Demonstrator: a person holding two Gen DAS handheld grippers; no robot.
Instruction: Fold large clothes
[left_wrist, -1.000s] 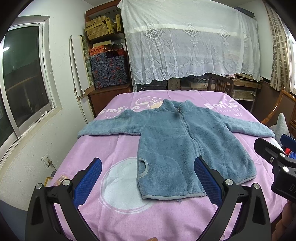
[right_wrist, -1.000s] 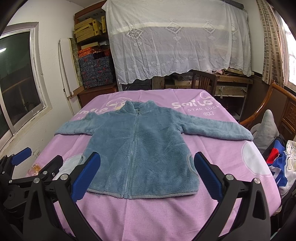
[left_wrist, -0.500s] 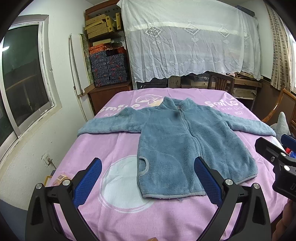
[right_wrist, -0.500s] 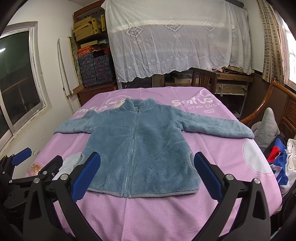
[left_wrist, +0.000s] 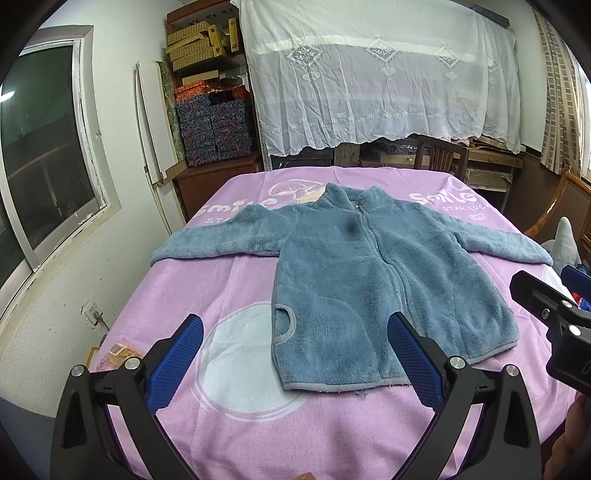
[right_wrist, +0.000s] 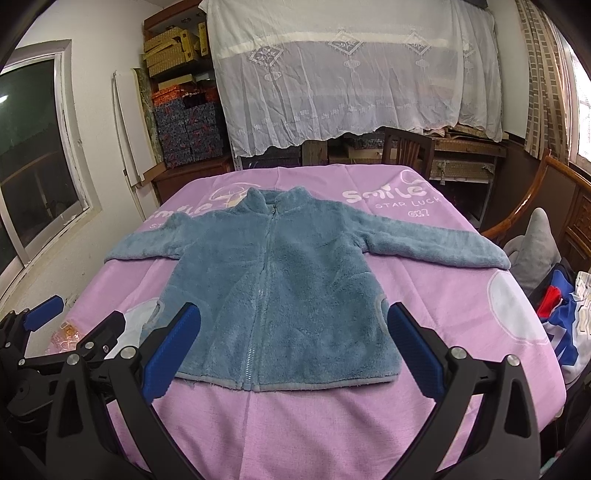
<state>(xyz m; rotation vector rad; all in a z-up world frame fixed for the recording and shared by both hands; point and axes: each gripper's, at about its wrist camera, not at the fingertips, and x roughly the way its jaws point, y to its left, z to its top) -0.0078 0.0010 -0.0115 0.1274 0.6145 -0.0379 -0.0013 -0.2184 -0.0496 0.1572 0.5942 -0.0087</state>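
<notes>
I see the blue fleece jacket (right_wrist: 273, 288) lying flat, zipped, sleeves spread, on the pink bed cover (right_wrist: 332, 424). My left hand-held gripper (left_wrist: 295, 363) hangs above the near edge, jaws spread wide, holding nothing. My right hand-held gripper (right_wrist: 293, 354) is likewise wide open and empty.

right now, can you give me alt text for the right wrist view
A blue-grey fleece zip jacket lies flat, zipped and face up, sleeves spread wide, on a pink printed bedspread. The open right tool, with blue-padded black fingers, frames the jacket's hem, and the left tool shows at the lower left edge.
</notes>
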